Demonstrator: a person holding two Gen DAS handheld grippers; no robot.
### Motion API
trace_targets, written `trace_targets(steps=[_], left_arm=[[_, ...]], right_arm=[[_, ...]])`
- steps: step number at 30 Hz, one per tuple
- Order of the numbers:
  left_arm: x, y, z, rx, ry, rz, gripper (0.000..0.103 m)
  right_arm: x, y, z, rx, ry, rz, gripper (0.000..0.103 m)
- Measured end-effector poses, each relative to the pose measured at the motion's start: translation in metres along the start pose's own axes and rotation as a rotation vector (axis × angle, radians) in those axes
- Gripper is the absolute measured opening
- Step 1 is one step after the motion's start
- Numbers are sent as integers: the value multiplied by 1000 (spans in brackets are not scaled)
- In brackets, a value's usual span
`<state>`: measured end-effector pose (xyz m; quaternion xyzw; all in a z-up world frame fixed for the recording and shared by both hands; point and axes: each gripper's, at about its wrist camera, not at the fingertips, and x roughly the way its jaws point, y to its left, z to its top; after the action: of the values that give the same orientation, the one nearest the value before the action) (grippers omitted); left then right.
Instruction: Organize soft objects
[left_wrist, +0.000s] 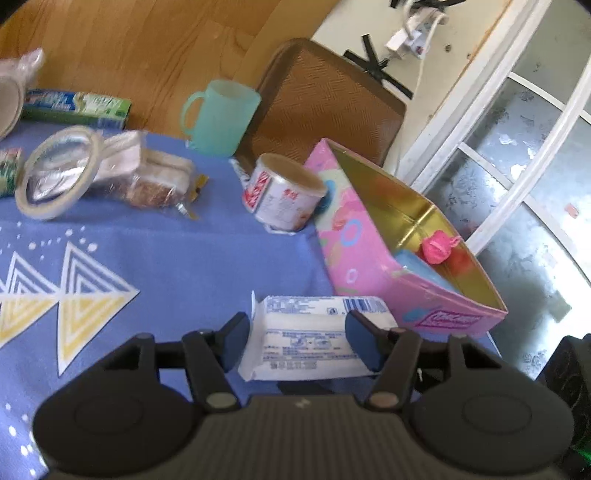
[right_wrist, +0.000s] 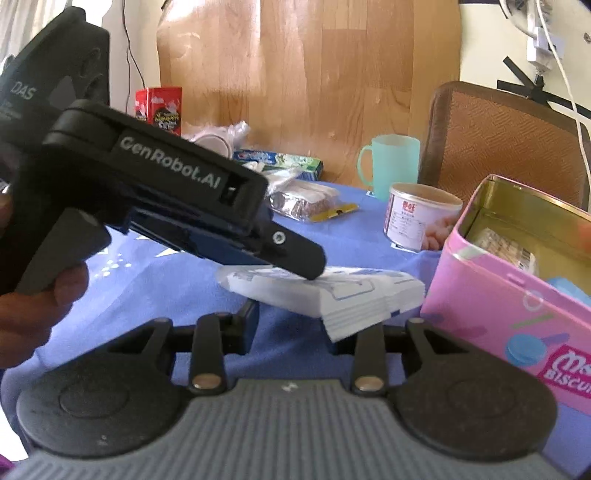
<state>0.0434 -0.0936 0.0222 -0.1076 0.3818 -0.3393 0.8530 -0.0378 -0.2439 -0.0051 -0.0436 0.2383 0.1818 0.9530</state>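
Observation:
A white soft pack with blue print (left_wrist: 308, 338) lies on the blue tablecloth, close to the pink biscuit tin (left_wrist: 360, 254). My left gripper (left_wrist: 299, 339) is open with its fingers on either side of the pack, low over it. In the right wrist view the left gripper's finger (right_wrist: 295, 254) rests on top of the pack (right_wrist: 332, 295). My right gripper (right_wrist: 314, 325) is open and empty, just in front of the pack. The open tin (right_wrist: 491, 291) holds a pink ball (left_wrist: 437, 249), a blue item and a wrapped packet.
On the blue tablecloth (left_wrist: 184, 258) are a white can (left_wrist: 284, 195), a teal mug (left_wrist: 218, 118), a wrapped bread bag (left_wrist: 147, 177), a tape roll (left_wrist: 55, 173) and a toothpaste box (left_wrist: 77, 107). A brown chair (left_wrist: 325, 103) stands behind. The table edge runs by the tin.

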Motion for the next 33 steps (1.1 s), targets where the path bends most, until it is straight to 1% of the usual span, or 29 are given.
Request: trace_targets(steps=[4,7,9,11,13,14,15,16,17,18,20,21,23,25,27,29,31,33], left_arm=[[-20,-33,16,104,-54,6,59],[-26,-68,36,204,-79,-12,60],[-15,-93,50,272,-75,-32,63],[7,-119,61,331,-74,-47,70],[37,-146,70,385,-83,-45,76],[50,-155,71,406,-88,-36,77],[64,-165,72,428,-99,-12,77],[76,-170,73,431,-106,19,77],[83,-171,72,410,-102,37,76],[86,-167,71,376,-91,30,76],[86,-154,66,317,-62,-19,76],[83,-144,62,299,-52,-13,76],[69,-121,55,270,-58,23,76],[50,-92,48,232,-71,62,77],[24,-54,40,182,-94,146,78],[-4,-13,33,130,-124,239,79],[-30,28,24,95,-153,359,79],[-51,64,13,73,-165,459,79]], right_arm=[[-20,-3,13,14,-105,-38,38],[-43,-15,27,23,-195,-80,38],[-57,-31,32,32,-230,-134,38],[-65,-54,35,42,-241,-205,38],[-67,-83,38,71,-214,-309,40],[-66,-103,39,108,-186,-348,46],[-62,-120,38,139,-144,-376,55],[-59,-138,34,177,-80,-415,55],[-59,-149,29,215,-45,-431,55],[-65,-158,22,263,-39,-416,55],[-78,-160,12,310,-58,-372,55],[-83,-157,8,306,-72,-366,55],[-87,-148,7,294,-107,-350,54],[-88,-139,13,313,-154,-299,54],[-85,-127,23,313,-191,-237,53],[-78,-110,36,288,-207,-165,53],[-65,-90,50,257,-191,-78,53],[-41,-71,65,239,-146,1,53]])
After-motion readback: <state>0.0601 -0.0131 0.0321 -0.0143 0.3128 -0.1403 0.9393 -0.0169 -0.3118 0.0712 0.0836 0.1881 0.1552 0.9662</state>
